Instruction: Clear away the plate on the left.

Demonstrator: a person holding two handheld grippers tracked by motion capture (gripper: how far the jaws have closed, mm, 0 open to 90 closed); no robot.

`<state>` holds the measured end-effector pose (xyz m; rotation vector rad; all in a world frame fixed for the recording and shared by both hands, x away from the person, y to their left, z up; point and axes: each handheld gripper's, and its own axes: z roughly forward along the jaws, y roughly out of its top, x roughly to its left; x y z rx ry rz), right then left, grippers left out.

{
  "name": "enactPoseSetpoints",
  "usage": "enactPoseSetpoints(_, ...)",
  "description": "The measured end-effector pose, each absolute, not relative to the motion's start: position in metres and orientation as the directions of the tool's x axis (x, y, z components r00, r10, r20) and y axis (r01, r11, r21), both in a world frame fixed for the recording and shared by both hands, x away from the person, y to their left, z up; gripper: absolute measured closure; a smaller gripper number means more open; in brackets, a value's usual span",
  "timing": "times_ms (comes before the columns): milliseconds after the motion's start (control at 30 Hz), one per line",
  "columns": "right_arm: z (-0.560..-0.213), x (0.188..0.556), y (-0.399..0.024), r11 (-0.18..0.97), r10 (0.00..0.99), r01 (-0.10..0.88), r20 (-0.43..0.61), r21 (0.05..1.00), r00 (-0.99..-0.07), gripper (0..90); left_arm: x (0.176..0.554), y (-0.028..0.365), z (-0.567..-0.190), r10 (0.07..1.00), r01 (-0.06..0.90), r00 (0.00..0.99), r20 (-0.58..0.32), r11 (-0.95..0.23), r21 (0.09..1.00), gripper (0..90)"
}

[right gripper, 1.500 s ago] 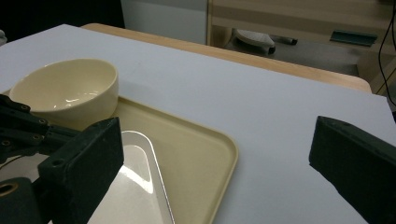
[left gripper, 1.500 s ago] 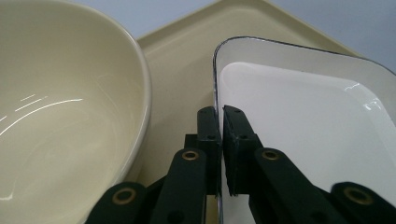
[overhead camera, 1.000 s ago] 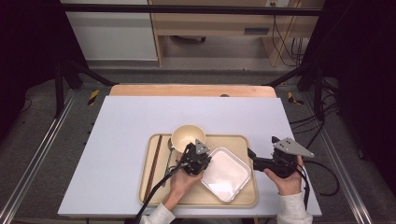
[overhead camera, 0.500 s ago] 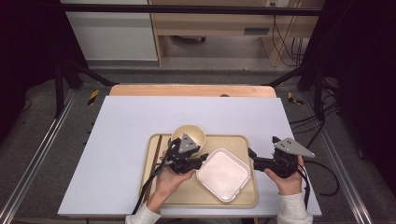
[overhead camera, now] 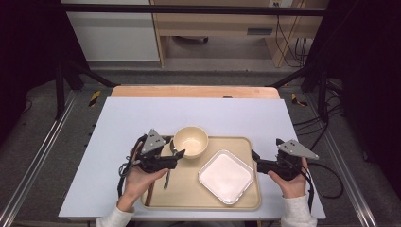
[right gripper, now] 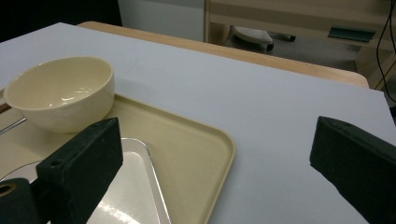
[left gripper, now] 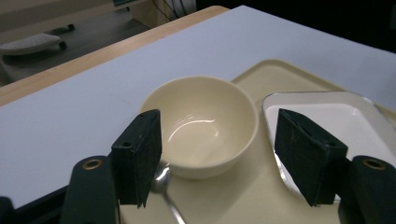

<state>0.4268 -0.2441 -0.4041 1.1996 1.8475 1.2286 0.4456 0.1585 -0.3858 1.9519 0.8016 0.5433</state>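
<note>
A beige tray lies near the table's front edge. On it stand a cream bowl at the back left and a white square dish at the right, turned cornerwise. A metal spoon lies in front of the bowl. My left gripper hovers over the tray's left part, pointing right at the bowl; its jaws have just been opening and nothing is between them. In the left gripper view the bowl, the spoon and the dish lie beyond its pads. My right gripper stands open at the tray's right edge.
The white table has a wooden strip along its far edge. A dark chopstick lies at the tray's left rim under the left hand. Metal rails and cables run along both sides of the table.
The left gripper has let go of the white dish's left edge, opened, and moved left and up. The dish has shifted and turned slightly. The right gripper has kept still.
</note>
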Motion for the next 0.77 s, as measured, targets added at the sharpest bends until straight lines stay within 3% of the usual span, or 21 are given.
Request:
enactPoseSetpoints(433,-0.408,0.429,-0.248,0.157,0.92,0.366,-0.001,0.917,-0.392,2.9,0.444,0.236,-0.409,0.821,0.363,0.571,0.008,-0.262,0.895,29.1)
enactPoseSetpoints(767,-0.41,0.43,-0.254,0.141,0.924,0.376,0.014,0.916,-0.381,2.9,0.443,0.264,-0.422,0.856,0.391,0.517,-0.014,-0.221,0.893,28.2)
